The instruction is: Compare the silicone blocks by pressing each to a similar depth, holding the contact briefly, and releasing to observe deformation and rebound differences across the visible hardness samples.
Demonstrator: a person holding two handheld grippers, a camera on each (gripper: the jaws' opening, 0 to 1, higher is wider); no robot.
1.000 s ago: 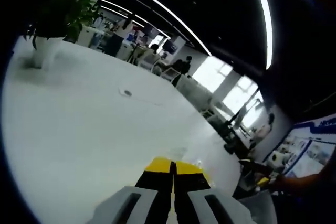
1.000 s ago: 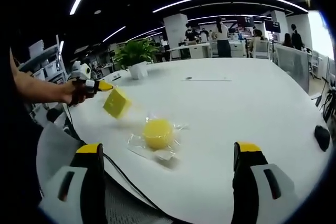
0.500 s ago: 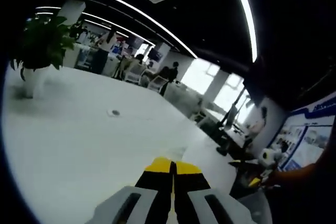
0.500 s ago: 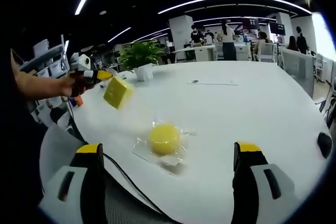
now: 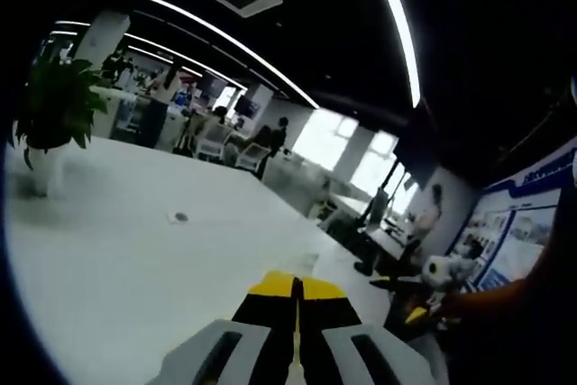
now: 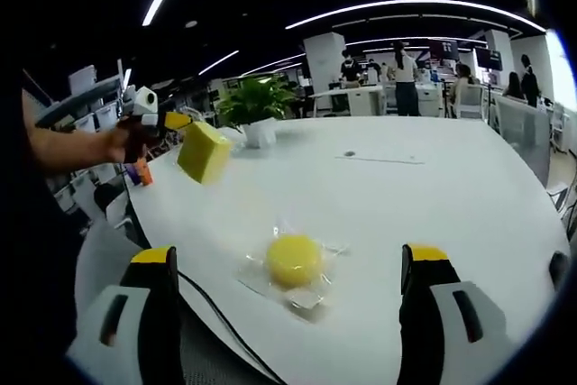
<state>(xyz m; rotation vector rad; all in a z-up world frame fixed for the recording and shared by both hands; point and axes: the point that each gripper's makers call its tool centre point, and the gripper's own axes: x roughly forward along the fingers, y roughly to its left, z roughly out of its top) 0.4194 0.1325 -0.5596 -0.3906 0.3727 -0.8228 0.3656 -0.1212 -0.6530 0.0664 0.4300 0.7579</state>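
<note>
Left claw (image 6: 177,120) clamped on one yellow block (image 6: 204,152), right claw (image 6: 288,268) wide above one round yellow block (image 6: 294,260).

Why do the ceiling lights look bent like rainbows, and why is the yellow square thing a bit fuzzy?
In both the left gripper view and the right gripper view, the fisheye lens curves the straight ceiling light strips into arcs. In the right gripper view, the yellow block held up by the left gripper looks soft-edged, while the round yellow sample on the table looks sharper.
</note>
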